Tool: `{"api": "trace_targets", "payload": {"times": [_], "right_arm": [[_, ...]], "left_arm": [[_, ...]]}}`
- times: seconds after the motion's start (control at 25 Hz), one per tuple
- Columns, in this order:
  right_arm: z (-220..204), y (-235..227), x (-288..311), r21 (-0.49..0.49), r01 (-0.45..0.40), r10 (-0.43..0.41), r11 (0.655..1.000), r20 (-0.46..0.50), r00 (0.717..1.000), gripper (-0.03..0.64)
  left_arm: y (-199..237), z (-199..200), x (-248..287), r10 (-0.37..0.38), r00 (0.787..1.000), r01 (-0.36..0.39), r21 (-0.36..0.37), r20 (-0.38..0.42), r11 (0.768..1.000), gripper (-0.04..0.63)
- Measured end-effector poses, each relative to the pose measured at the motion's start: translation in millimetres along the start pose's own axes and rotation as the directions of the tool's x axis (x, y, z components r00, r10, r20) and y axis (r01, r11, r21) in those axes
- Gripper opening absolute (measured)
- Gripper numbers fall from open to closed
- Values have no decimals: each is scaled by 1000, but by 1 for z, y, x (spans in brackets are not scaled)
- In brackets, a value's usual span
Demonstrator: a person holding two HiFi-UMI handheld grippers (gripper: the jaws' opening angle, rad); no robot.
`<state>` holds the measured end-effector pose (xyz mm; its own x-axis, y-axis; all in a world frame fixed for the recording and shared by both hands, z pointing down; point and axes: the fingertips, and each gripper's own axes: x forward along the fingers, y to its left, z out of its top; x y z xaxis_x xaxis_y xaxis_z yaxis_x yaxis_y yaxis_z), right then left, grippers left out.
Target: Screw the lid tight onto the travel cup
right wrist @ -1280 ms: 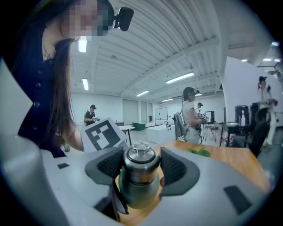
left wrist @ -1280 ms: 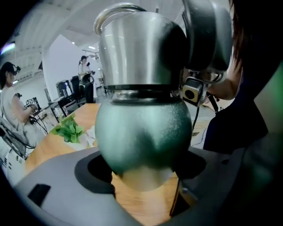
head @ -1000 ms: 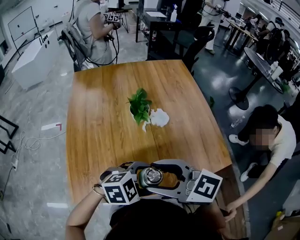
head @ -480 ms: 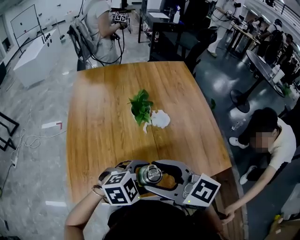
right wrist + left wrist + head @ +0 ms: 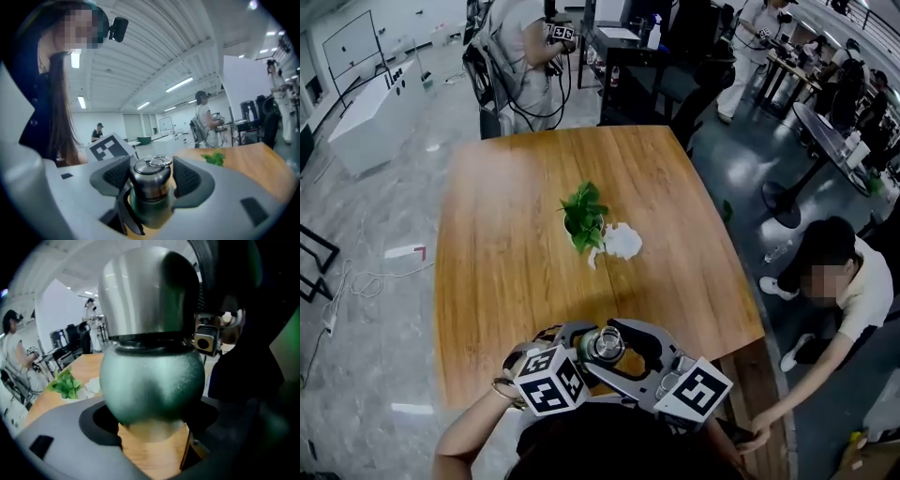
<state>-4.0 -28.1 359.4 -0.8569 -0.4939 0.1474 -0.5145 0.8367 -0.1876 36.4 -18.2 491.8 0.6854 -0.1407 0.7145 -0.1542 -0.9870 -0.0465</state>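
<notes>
Rotated slightly since the earlier frame, the right gripper (image 5: 152, 180) had swung its marker cube (image 5: 694, 390) nearer the person, jaws clamped on the steel lid (image 5: 606, 345). The left gripper (image 5: 152, 423) gripped the green body of the travel cup (image 5: 152, 380), upright at the near edge of the wooden table (image 5: 506, 234).

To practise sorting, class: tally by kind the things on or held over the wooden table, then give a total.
grippers: 2, the left gripper and the right gripper
travel cup: 1
lid: 1
potted plant: 1
white scrap: 1
Total: 6
</notes>
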Motion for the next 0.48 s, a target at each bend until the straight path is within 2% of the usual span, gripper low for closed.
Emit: {"api": "trace_targets", "payload": {"times": [0.12,0.2,0.24,0.32,0.4,0.48], "right_arm": [[-9,20,-6,-39,-174,169,984,-102,980,273],[-13,24,-6,-89,-205,192,975,-136,972,273],[-13,21,-4,-108,-178,164,978,-130,978,273],[-10,7,1,-109,-58,49,992,-85,995,273],[-6,-6,5,-81,61,-64,995,-35,997,273],[-2,-6,6,-64,78,-78,995,-5,997,273]], "left_arm": [[-22,-5,-5,-144,989,146,147,-27,978,391],[-25,-7,-4,-163,985,169,169,-48,971,391],[-21,-7,-3,-142,989,147,151,-46,977,391],[-6,-5,1,-49,998,51,69,-31,996,390],[9,-5,3,59,998,-59,-16,-30,998,391],[11,-3,3,88,996,-89,-39,-18,995,391]]}}
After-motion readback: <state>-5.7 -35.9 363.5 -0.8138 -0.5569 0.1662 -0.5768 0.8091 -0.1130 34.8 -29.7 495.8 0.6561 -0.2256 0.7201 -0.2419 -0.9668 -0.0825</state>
